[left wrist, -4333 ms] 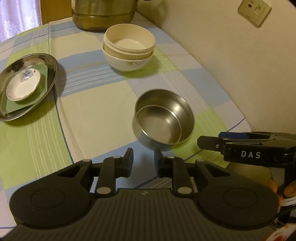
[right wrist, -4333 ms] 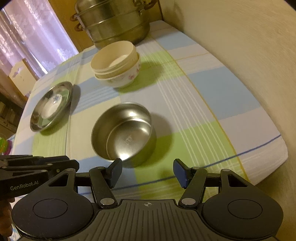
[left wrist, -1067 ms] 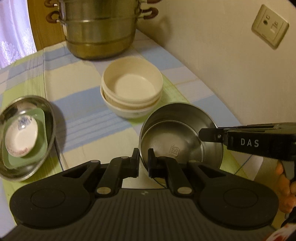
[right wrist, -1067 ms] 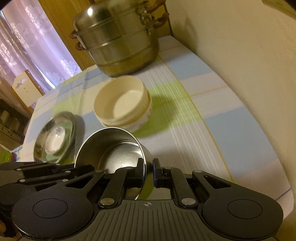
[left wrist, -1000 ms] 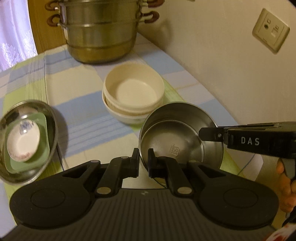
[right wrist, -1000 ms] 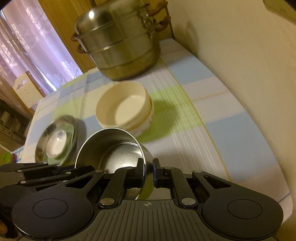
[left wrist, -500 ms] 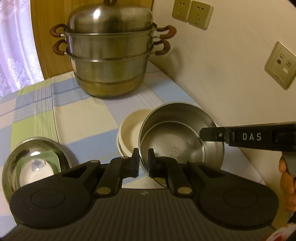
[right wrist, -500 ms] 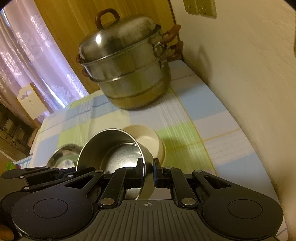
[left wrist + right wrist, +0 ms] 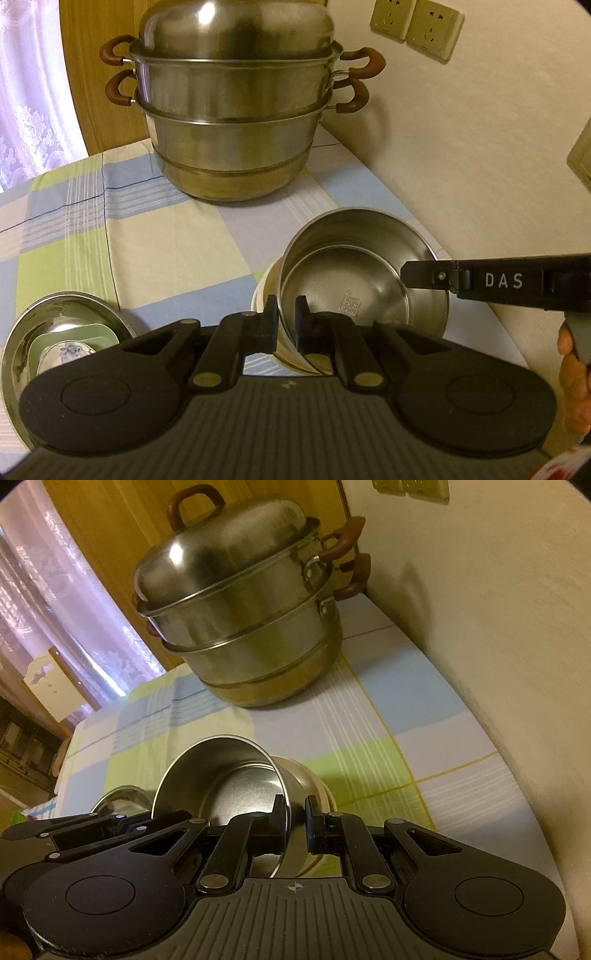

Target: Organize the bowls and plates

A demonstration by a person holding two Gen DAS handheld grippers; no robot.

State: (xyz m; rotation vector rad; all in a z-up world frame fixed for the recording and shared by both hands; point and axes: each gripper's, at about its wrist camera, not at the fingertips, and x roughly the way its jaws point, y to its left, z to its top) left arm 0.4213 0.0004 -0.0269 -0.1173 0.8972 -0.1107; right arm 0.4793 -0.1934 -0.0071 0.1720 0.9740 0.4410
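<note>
With both hand-held grippers [image 9: 286, 323] [image 9: 295, 821] pinching the steel bowl's [image 9: 354, 291] rim over the cream bowls [image 9: 264, 295], nesting's underway; next, lower it straight in.

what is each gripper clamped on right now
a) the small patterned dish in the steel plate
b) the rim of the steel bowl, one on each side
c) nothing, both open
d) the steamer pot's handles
b: the left gripper and the right gripper each have their jaws closed on the rim of the steel bowl, at opposite sides, holding it over the cream bowls.
</note>
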